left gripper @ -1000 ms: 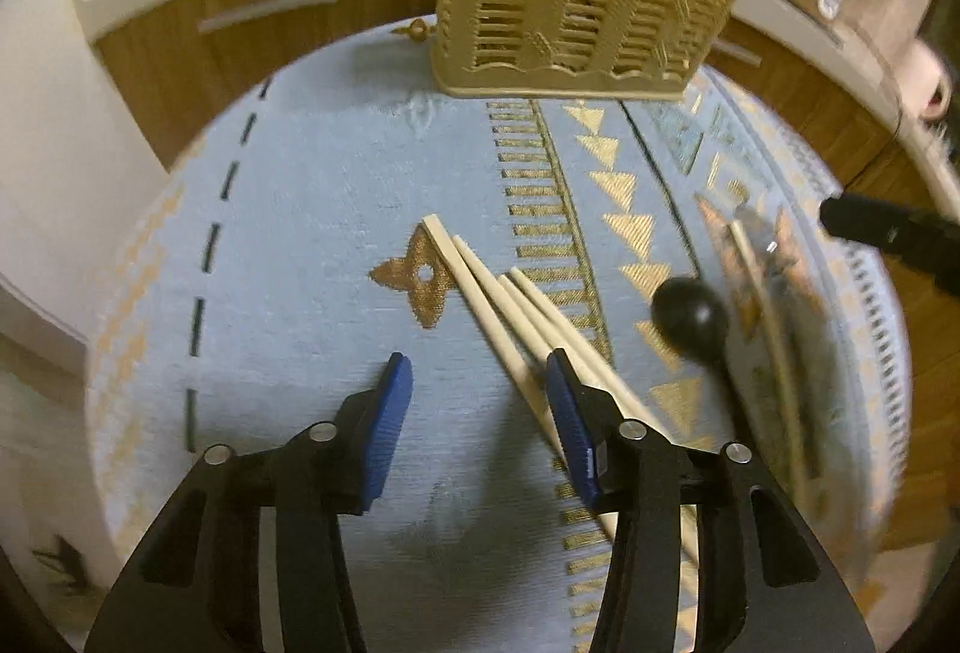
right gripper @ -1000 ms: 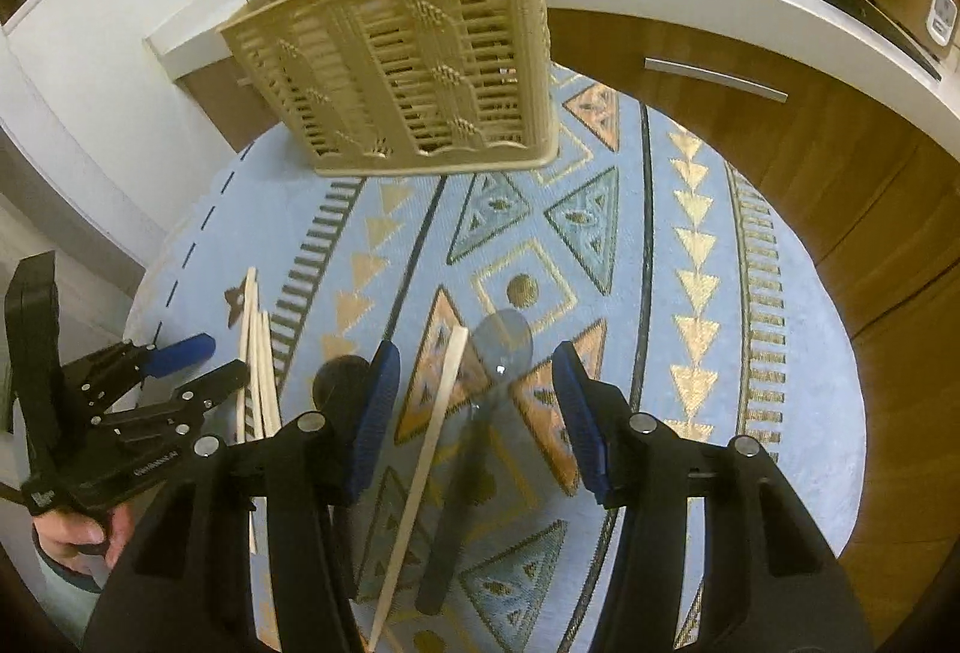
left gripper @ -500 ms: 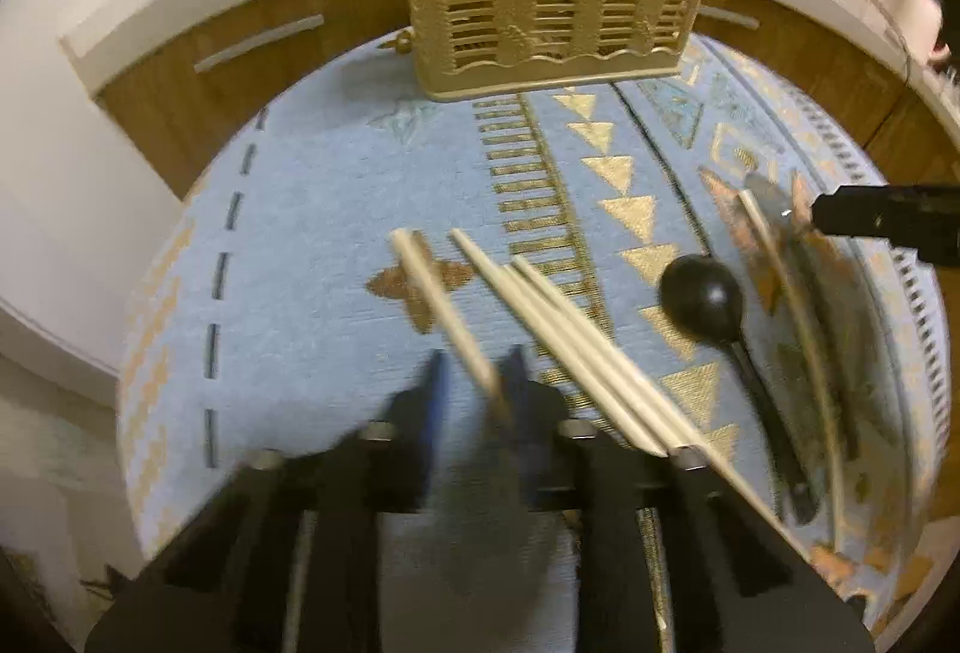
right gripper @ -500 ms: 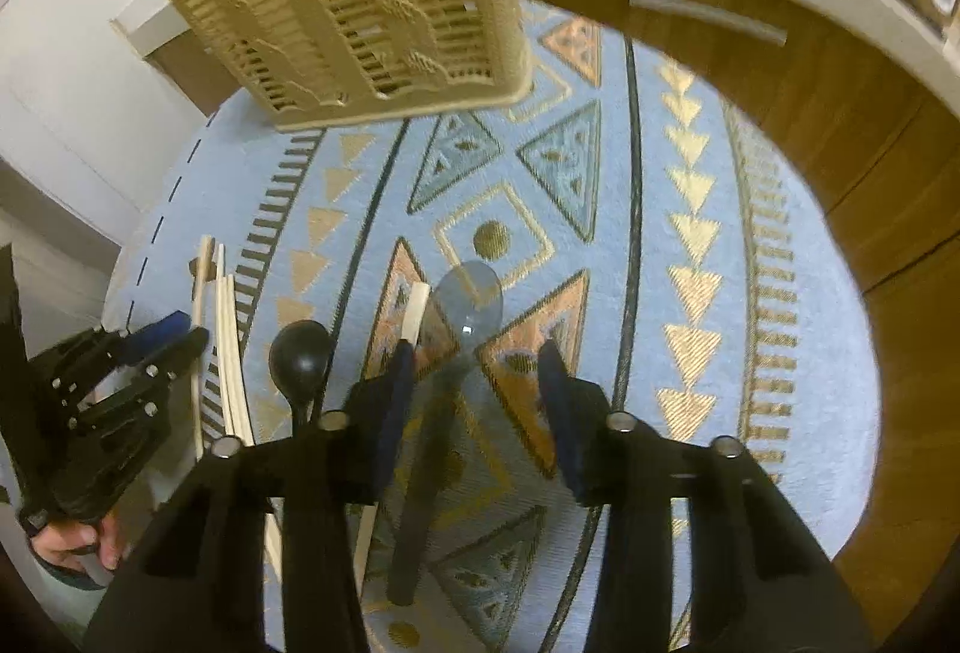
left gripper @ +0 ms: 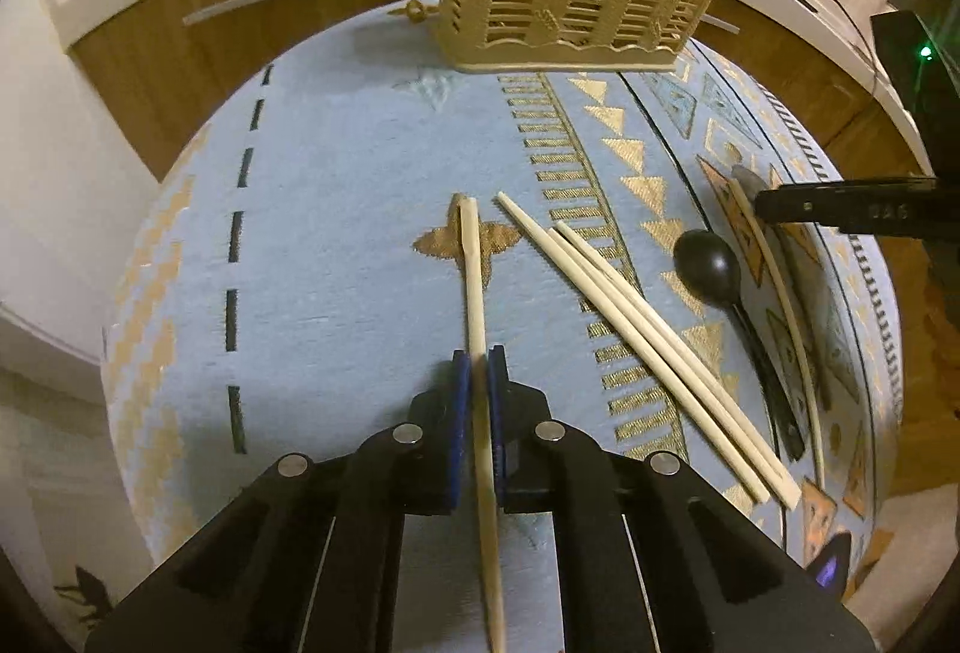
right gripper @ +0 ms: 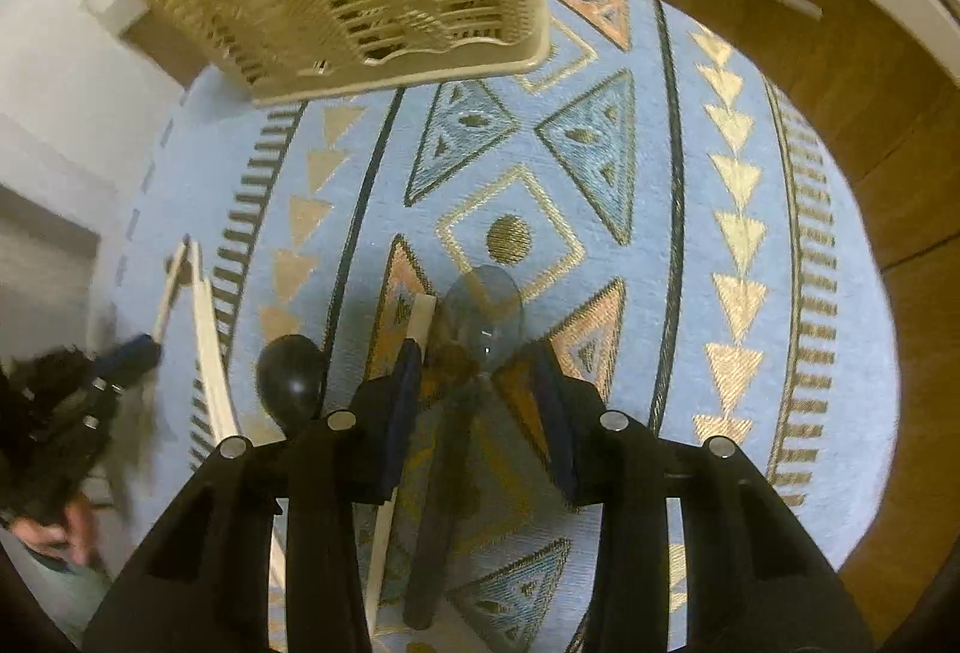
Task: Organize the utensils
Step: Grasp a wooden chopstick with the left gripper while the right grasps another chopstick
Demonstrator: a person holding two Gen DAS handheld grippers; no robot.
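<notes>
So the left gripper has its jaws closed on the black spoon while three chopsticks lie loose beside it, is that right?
Not quite: the left gripper has its jaws closed on a single chopstick, not the black spoon, which lies untouched further right. The left wrist view shows this. The three chopsticks do lie loose beside it.

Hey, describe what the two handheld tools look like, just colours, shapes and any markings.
Both the left tool and the right tool have matte black, angular plastic bodies with triangular cut-outs, round silver screw heads and flat blue pads on the finger insides. In the left wrist view, the right tool's side bears small embossed lettering, too blurred to read, with a green indicator light behind it.
</notes>
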